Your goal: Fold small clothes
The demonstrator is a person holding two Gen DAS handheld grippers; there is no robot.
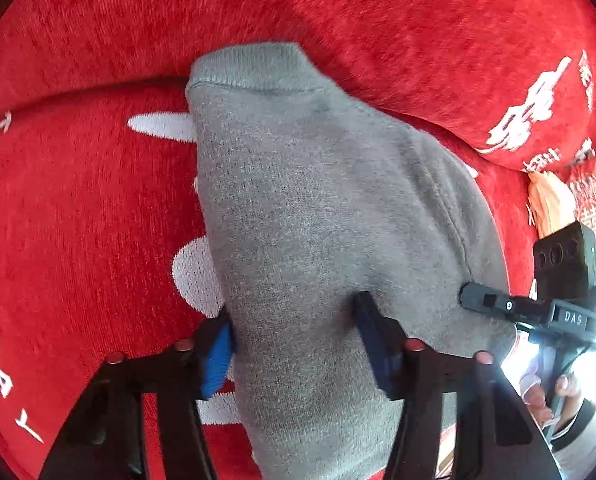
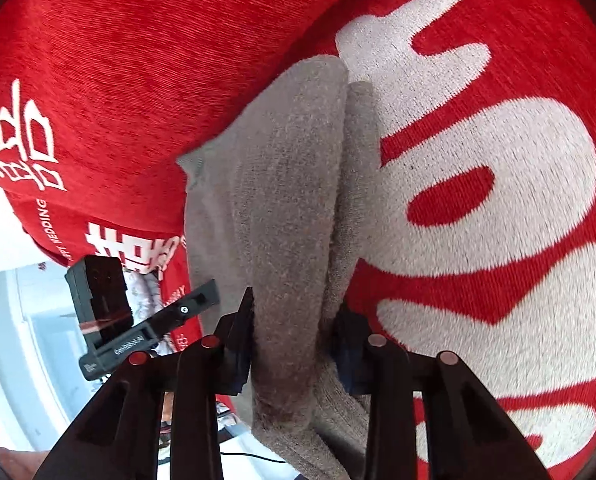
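Red plush cloth (image 1: 398,12) with white woven lettering covers the whole surface, and on it lies a small grey knit garment (image 1: 306,208), its long axis running from the ribbed hem at upper centre of the left wrist view down to the bottom edge. Both blue-padded fingers of the left gripper (image 1: 293,332) press its near end. Only the right wrist view shows the lengthwise fold, pinched by the right gripper (image 2: 293,328); a hand (image 1: 554,396) appears only at the left view's lower right.
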